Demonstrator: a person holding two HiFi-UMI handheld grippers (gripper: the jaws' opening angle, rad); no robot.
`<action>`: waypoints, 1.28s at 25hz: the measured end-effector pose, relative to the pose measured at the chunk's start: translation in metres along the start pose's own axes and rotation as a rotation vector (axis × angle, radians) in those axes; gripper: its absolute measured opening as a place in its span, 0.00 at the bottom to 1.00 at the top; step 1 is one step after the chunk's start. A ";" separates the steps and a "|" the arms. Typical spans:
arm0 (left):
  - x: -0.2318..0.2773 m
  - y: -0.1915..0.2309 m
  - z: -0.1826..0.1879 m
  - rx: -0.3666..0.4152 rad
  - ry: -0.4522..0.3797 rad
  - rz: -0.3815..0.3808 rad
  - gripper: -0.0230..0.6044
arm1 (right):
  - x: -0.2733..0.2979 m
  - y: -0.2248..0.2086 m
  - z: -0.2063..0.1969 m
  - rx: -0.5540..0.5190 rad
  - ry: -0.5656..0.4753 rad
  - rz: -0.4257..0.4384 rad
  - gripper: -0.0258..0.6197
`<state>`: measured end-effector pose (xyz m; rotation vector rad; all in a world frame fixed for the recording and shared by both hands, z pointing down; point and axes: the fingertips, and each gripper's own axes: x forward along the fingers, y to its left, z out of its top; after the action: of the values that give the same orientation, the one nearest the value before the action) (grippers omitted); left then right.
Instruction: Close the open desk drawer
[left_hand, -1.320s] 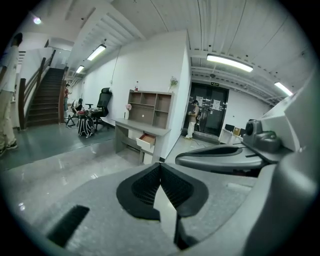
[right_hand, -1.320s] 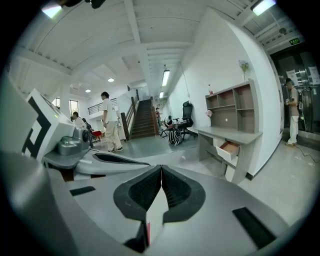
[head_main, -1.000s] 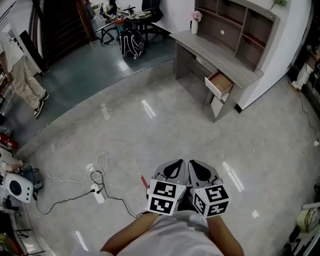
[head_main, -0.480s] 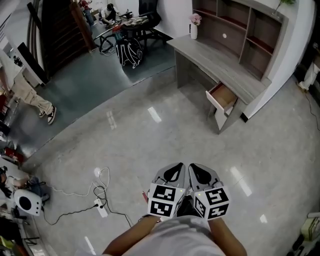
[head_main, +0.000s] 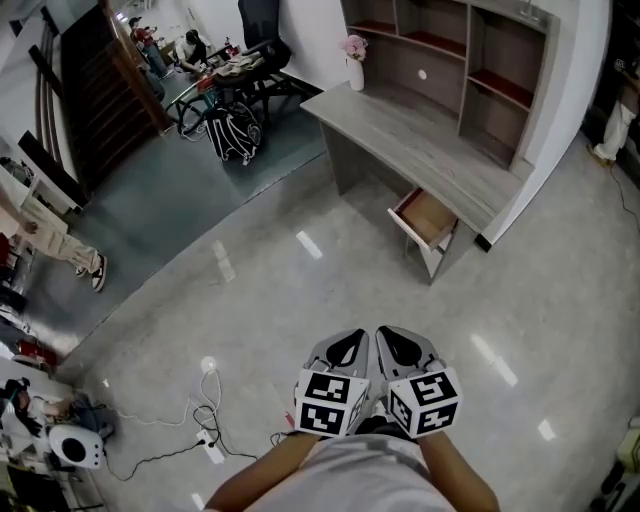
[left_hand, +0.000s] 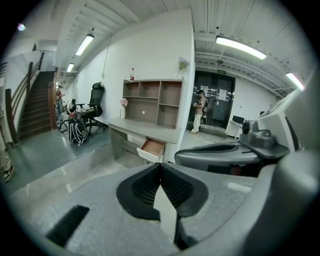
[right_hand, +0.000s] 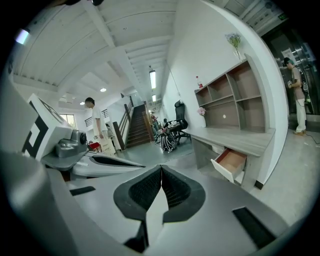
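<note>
Head view puts the drawer (head_main: 425, 218) still pulled out from the desk (head_main: 420, 140), at its right end near the white wall, its wooden inside bare as far as can be seen. Over the last second it has slid nearer and grown a little in that view, while the floor cable (head_main: 205, 425) has dropped back toward the lower left. So the person is walking up to the desk, but the drawer is still well apart from both tools and the closing has not begun.

Both gripper views look over their own tips at the same drawer front (left_hand: 151, 148) (right_hand: 229, 162), so the approach seems fairly square to it. The left gripper (head_main: 352, 335) and right gripper (head_main: 392, 335) are carried side by side, low and close to the body. Each has its jaws pressed together with nothing between them, which would do for a plain push on the drawer front.

As for writing, the marker cubes (head_main: 328, 398) show only black-and-white square patterns. A green sign (left_hand: 221, 72) over the far doors may carry letters, but it is too small to read. No brand shows anywhere.
</note>
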<state>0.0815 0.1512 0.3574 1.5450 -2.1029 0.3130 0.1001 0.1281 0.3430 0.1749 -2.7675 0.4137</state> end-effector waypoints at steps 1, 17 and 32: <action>0.006 -0.001 0.005 0.004 0.001 -0.003 0.04 | 0.002 -0.007 0.004 0.004 -0.005 -0.005 0.04; 0.087 0.017 0.071 0.096 -0.032 -0.125 0.04 | 0.054 -0.071 0.033 0.047 -0.030 -0.125 0.04; 0.193 0.151 0.113 0.122 0.039 -0.370 0.04 | 0.212 -0.110 0.065 0.160 0.029 -0.383 0.04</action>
<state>-0.1330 -0.0114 0.3795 1.9409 -1.7498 0.3379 -0.1000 -0.0113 0.3865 0.7164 -2.5880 0.5266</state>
